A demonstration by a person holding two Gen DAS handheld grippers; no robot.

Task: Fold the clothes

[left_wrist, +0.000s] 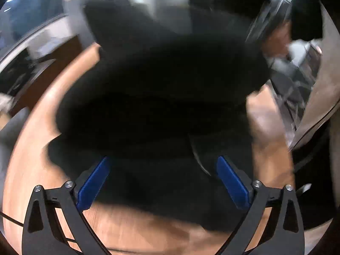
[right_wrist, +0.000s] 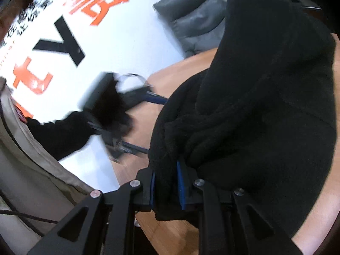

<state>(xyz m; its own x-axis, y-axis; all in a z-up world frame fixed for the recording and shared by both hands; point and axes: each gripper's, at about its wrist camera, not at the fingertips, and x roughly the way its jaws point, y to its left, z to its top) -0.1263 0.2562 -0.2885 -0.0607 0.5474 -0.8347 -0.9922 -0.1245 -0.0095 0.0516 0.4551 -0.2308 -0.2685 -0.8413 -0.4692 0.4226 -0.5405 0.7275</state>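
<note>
A black fleece garment (left_wrist: 161,97) lies bunched on the wooden table (left_wrist: 34,140). My left gripper (left_wrist: 163,178) is open, its blue pads wide apart just above the garment's near edge; this view is blurred by motion. In the right wrist view the same garment (right_wrist: 265,106) is heaped at the right. My right gripper (right_wrist: 167,187) is shut on a fold of its fleece edge, which fills the gap between the blue pads. The left gripper (right_wrist: 146,123) shows there too, blurred, held by a black-sleeved hand at the garment's left edge.
The wooden table (right_wrist: 161,229) runs under the garment. A white floor with orange and black lettering (right_wrist: 95,31) lies beyond the table edge. A grey padded chair (right_wrist: 195,19) stands at the far side. The person's beige clothing (right_wrist: 25,170) is at the left.
</note>
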